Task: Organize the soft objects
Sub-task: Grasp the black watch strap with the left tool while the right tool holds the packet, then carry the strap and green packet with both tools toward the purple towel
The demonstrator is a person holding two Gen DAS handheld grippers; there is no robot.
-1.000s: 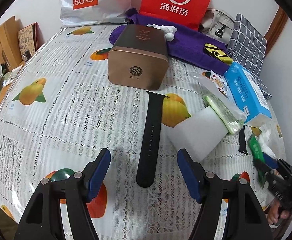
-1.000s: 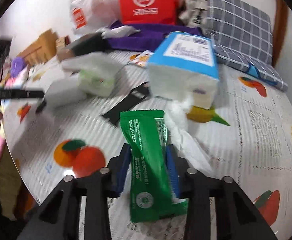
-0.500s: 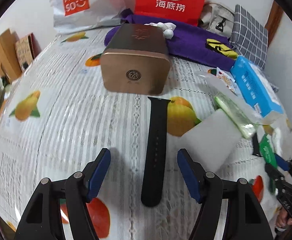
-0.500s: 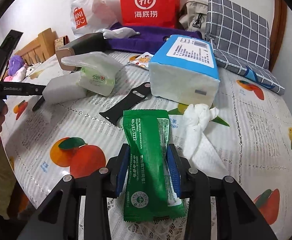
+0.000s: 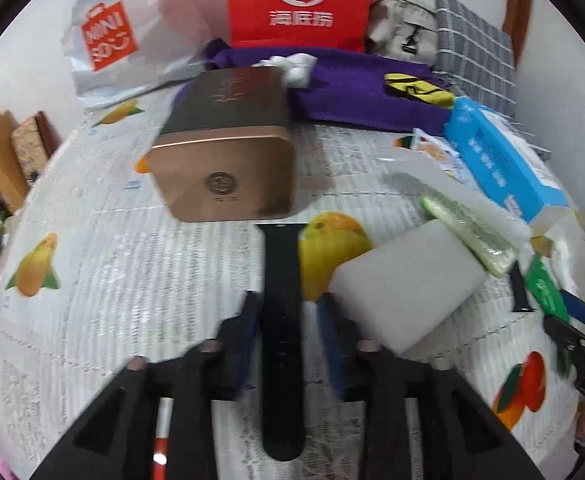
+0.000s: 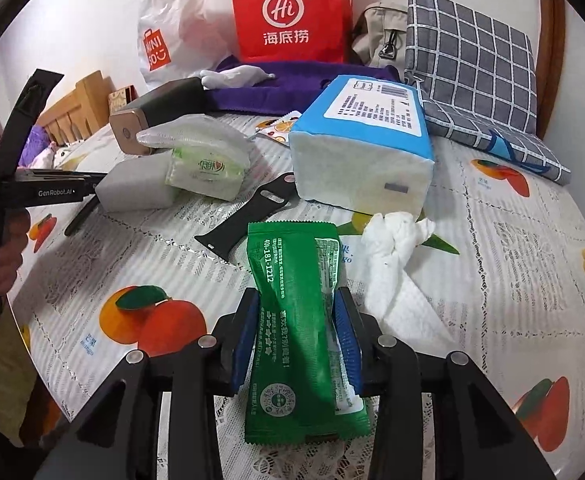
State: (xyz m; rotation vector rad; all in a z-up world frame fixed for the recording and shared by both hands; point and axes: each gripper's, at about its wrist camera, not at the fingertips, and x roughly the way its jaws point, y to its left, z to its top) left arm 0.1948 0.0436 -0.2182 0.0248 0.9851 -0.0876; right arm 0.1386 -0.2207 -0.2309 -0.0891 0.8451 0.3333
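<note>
On the fruit-print cloth [image 5: 172,264], the left gripper [image 5: 284,320] straddles the black strap [image 5: 282,320], jaws narrowed but apparently not touching it, its long axis running along the fingers. The right gripper [image 6: 296,332] pinches a green packet [image 6: 300,320].

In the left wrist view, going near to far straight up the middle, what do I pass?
Left claw closing around the black rubber watch strap → gold metal tin box → purple cloth → red paper bag with white logo.
</note>
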